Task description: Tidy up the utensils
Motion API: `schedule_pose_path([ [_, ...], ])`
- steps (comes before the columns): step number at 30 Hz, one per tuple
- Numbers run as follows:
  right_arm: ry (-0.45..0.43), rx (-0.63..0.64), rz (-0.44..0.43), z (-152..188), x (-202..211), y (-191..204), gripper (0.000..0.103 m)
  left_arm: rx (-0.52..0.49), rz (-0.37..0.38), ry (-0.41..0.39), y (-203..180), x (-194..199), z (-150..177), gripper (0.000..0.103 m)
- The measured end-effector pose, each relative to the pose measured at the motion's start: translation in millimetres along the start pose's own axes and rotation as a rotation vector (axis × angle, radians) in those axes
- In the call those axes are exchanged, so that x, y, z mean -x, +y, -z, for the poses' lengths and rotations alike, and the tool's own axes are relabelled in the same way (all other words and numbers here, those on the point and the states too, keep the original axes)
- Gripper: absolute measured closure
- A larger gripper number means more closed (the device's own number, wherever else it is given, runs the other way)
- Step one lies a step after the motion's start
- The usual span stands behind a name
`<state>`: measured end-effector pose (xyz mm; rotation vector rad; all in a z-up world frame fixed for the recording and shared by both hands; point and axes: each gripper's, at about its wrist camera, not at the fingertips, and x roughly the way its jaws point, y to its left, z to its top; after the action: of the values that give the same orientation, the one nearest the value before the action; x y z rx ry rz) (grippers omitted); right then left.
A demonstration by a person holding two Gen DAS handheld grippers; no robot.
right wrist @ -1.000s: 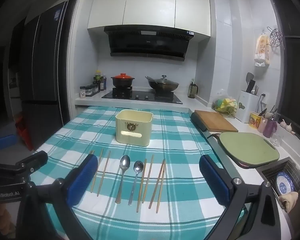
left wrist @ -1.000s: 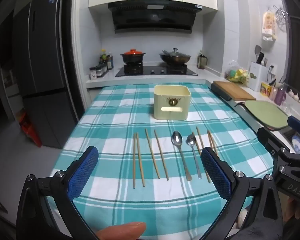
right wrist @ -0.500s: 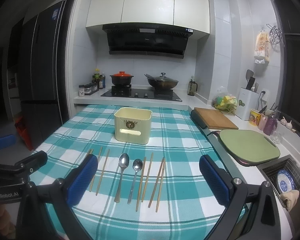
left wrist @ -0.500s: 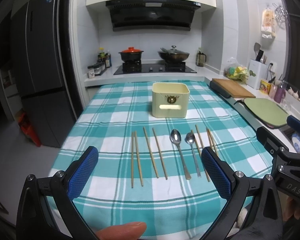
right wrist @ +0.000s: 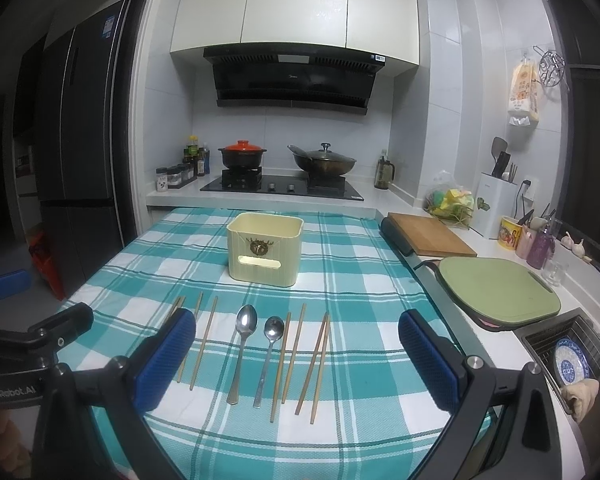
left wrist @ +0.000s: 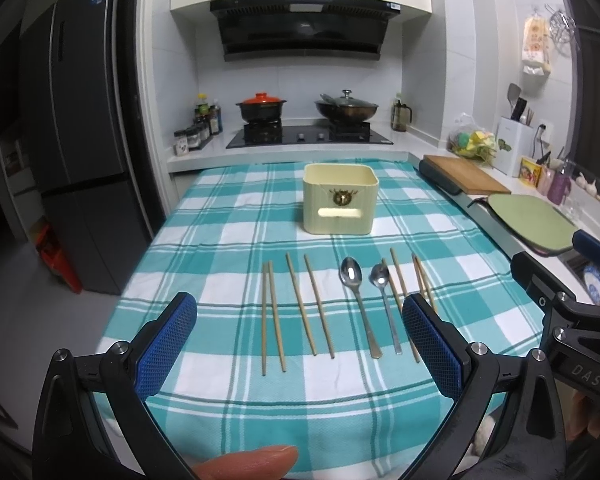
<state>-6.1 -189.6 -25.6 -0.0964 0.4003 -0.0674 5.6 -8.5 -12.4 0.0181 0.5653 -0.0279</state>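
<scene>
Left tongs spread wide, empty, hovering above the near edge of the desk. Right tongs likewise spread and empty, alongside, toward the desk's right edge.

Utensils lie in one row across the near half of the checked cloth, all long axes running near edge to far edge, roughly along the tongs' fingers. In the left view: chopstick pair outermost left, second chopstick pair, big spoon, small spoon, then more chopsticks partly hidden behind the left tongs' right pad. Spoon bowls point toward the far edge.

Cream bin stands upright beyond the row, mid-desk, open-topped, nothing visible inside.

Judgement: nothing sorted yet. Left tongs nearer the left chopstick pairs; right tongs sit over spoons and right-hand chopsticks. Fingers would close across each shaft without turning the wrist.
</scene>
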Motion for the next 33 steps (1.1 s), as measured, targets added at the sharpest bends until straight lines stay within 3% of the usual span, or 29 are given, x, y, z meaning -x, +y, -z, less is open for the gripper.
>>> schedule_pose_path([
  [33, 0.006, 0.002, 0.001, 1.6, -5.1, -3.5, 0.000, -0.020, 0.003, 0.000, -4.0, -3.6, -0.4, 0.001],
])
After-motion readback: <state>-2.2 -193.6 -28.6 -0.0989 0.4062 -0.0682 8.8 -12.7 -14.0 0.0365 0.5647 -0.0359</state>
